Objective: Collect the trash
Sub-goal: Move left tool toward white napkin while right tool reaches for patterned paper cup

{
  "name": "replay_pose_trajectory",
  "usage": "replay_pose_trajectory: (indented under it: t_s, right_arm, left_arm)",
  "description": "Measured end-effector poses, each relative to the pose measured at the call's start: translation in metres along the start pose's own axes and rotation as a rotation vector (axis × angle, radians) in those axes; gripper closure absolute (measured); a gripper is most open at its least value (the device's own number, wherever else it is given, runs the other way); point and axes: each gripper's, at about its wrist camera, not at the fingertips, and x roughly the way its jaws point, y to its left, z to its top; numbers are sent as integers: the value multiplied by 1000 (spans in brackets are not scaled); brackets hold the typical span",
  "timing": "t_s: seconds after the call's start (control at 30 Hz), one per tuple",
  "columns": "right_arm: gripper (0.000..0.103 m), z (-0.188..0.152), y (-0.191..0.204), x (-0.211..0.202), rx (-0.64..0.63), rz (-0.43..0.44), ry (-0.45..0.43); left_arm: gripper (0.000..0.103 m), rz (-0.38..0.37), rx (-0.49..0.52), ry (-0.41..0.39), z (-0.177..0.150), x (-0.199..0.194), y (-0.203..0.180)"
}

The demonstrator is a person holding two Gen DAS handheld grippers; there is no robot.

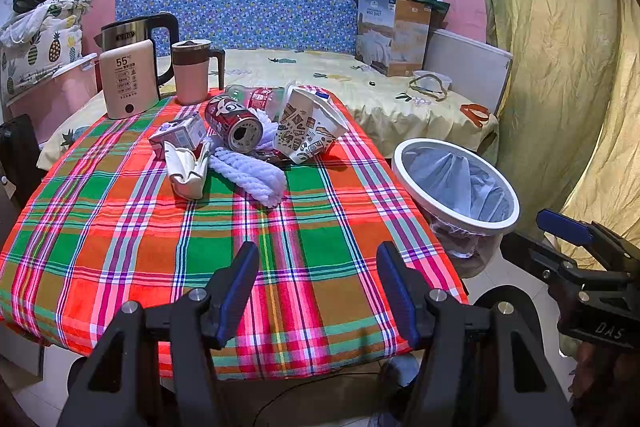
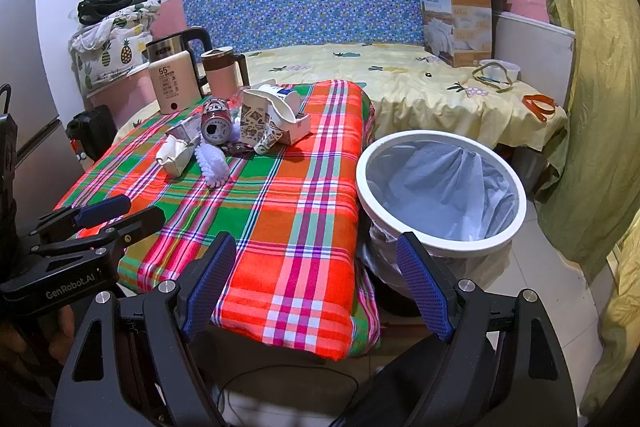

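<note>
Trash [image 1: 244, 143] is heaped at the far end of the plaid worktop [image 1: 280, 259]: a red can [image 1: 234, 123] on its side with its long axis running far-to-near, open end facing near, a patterned paper cup [image 1: 308, 131], a white rope bundle [image 1: 250, 173]. Nothing's been picked yet, apparently. The left tongs [image 1: 318, 291] are spread and empty, lined up straight at the pile, so that hand looks nearer. The right tongs [image 2: 316, 291], also spread and empty, are held off right, by the lined bin [image 2: 440, 187].
</note>
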Motion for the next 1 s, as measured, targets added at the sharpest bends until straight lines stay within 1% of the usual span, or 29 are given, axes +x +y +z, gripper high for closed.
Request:
replay_pose_trajectory:
  t_s: [0.33, 0.67, 0.73, 1.0]
  right_arm:
    - [20, 0, 0, 2, 1, 1, 6]
    - [20, 1, 2, 7, -1, 9, 16]
    - [20, 2, 2, 9, -2, 10, 19]
    - [20, 4, 3, 16, -8, 22, 32]
  left_arm:
    - [40, 4, -6, 3, -3, 2, 3]
    - [40, 13, -9, 19, -7, 12, 8]
    - [40, 16, -8, 23, -1, 11, 6]
    - [40, 19, -18, 39, -1, 20, 11]
